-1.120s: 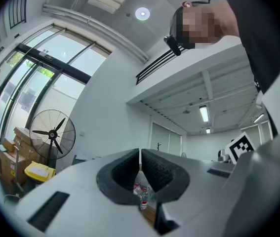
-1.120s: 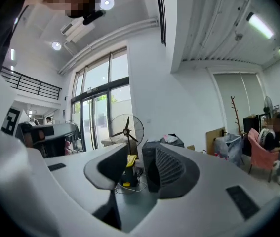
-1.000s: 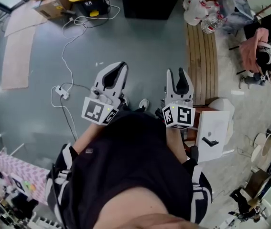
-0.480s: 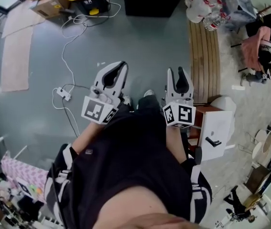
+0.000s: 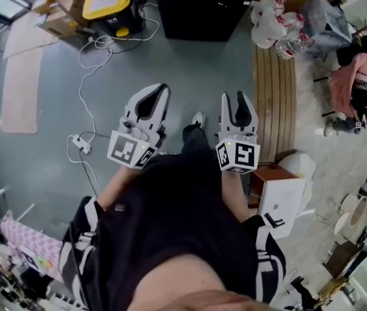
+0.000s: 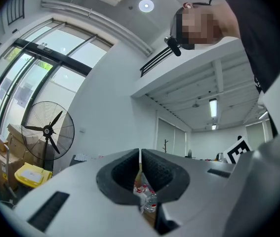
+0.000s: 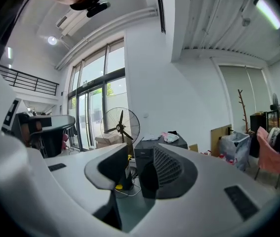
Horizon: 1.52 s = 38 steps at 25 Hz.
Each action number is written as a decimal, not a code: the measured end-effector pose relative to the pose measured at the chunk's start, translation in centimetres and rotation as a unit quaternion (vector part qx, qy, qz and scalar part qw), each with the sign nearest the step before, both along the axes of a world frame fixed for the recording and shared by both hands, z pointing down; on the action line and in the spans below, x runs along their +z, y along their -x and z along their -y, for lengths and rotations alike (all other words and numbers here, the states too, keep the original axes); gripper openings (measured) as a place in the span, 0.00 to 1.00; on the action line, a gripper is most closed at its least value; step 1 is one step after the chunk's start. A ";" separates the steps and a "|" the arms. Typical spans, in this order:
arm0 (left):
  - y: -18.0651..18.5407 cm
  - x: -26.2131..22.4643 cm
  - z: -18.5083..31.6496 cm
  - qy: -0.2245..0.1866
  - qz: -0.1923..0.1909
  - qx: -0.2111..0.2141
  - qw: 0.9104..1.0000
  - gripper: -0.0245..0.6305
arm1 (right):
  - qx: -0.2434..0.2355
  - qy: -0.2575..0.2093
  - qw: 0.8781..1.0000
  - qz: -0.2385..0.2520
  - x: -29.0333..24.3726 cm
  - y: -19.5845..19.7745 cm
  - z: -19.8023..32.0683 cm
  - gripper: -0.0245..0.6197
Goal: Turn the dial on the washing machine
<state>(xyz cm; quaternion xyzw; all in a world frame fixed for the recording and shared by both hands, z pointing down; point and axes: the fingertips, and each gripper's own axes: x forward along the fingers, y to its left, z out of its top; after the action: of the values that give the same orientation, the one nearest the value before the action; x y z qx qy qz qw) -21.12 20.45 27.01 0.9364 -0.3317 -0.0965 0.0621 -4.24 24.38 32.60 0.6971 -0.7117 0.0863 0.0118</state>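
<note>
Grey floor (image 5: 189,70), black washing machine (image 5: 206,8) well ahead: left gripper (image 5: 160,92) jaws together, right gripper (image 5: 233,100) jaws apart, both empty, levelled seemingly toward its dial.

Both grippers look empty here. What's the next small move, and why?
Probably step closer to the black washing machine: it stands well ahead across the floor, beyond both grippers. The right gripper is open and empty; the left gripper is shut.

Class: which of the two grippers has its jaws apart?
The right gripper: a clear, empty gap separates its jaws, while those of the left gripper meet at the tips.
</note>
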 end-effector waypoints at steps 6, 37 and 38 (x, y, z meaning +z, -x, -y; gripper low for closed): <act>-6.6 -3.0 8.1 -0.023 -0.008 -0.048 0.999 0.09 | -0.028 0.006 1.000 -0.011 -0.4 -8.1 9.5 0.31; -24.8 3.0 40.8 0.032 0.002 -0.059 0.998 0.09 | -0.023 0.133 0.990 -0.047 16.8 -27.2 50.0 0.35; -25.1 3.6 41.3 0.035 0.004 -0.067 0.997 0.09 | -0.025 0.141 0.988 -0.049 18.2 -27.8 51.1 0.36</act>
<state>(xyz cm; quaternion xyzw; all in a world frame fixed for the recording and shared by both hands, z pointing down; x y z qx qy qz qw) 3.96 -20.88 30.59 0.9098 -0.3967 -0.0850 0.0873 23.57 -26.68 50.79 0.6741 -0.7079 0.1515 0.1468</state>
